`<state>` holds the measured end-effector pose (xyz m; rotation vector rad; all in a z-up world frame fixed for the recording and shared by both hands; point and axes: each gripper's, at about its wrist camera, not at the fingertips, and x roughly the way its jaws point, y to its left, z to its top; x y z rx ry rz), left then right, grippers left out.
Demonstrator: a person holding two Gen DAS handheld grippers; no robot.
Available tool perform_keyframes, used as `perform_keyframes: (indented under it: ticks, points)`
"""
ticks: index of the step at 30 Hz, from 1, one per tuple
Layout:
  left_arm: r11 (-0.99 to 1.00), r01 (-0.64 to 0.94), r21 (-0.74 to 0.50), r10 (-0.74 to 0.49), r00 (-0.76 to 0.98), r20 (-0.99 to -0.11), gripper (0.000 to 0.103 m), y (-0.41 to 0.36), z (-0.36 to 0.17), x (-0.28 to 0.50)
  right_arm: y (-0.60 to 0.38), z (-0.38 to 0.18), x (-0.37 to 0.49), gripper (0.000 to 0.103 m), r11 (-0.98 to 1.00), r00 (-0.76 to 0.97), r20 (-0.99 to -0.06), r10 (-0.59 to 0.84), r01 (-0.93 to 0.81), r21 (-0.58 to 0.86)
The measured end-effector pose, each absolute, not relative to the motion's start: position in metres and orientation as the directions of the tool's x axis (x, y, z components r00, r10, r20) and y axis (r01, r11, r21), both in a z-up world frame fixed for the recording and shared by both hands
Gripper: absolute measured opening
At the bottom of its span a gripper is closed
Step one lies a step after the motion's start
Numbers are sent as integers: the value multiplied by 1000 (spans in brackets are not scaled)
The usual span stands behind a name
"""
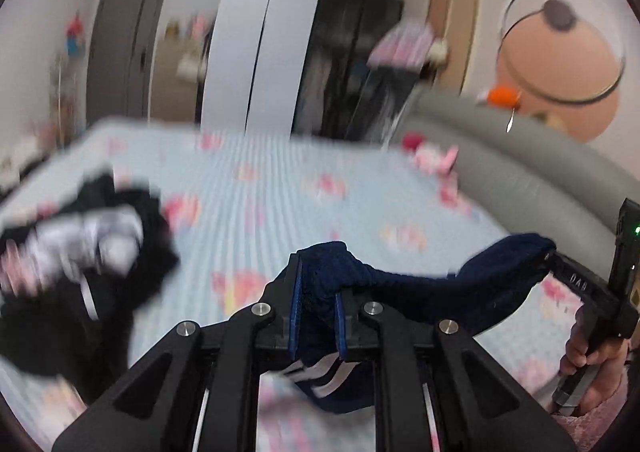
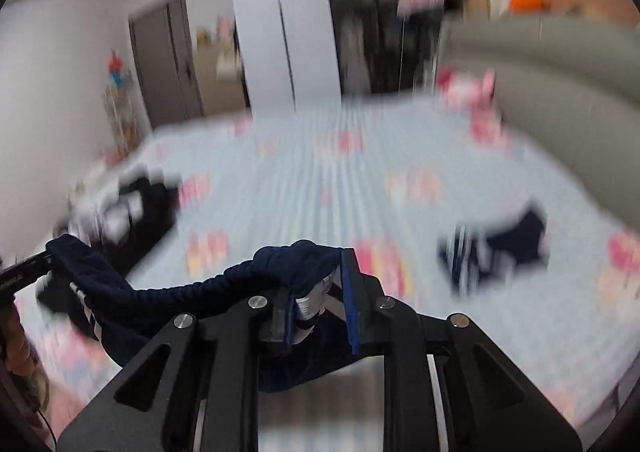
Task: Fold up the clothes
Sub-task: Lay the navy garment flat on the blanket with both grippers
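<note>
Navy garment [image 1: 400, 284] hangs strung between both claws, up off the bed [image 1: 280, 187]. Left claw [image 1: 318, 316] pinches one bunched edge; right claw [image 2: 322, 304] nips the other by its white-striped trim. It sags, soft and light, so hold the corners. Beyond lie a black-and-white pile [image 1: 88, 252] and another dark piece [image 2: 496, 248].

Navy garment [image 1: 400, 284] – white stripes; pale-blue floral sheet [image 1: 280, 191].
</note>
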<state>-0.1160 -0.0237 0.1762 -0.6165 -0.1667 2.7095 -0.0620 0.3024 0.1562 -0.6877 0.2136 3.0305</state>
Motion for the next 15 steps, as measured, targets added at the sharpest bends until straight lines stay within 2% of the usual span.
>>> perform_keyframes:
  ticks: [2,3,4,6,8,10,13,15]
  points:
    - [-928,-336,-163,372,-863,-342,15,-24,194,-108,306,191,-51,22,-988,-952,-306,16,-62,142]
    - [-931,-336,-143,365,-868,-336,17,-24,194,-103,306,197,-44,28,-987,-965,-261,24,-64,144]
    - [-935,-334,-122,355,-869,-345,17,-21,188,-99,306,201,-36,33,-987,-975,-221,32,-65,145]
    - [-938,-336,-87,339,-840,-424,17,-13,155,-96,299,189,-27,34,-988,-974,-220,52,-83,133]
    - [-939,-339,-66,321,-784,-531,17,-5,110,-97,292,151,-23,34,-989,-946,-318,59,-98,108]
    - [-938,-341,-56,291,-693,-659,17,4,52,-100,290,88,-24,34,-988,-872,-486,58,-121,98]
    - [-949,-312,-52,226,-553,-802,17,12,-32,-102,289,-21,-24,34,-983,-651,-759,16,-147,106]
    - [-956,-285,-65,199,-472,-859,17,12,-73,-99,285,-68,-14,34,-986,-542,-840,9,-146,84]
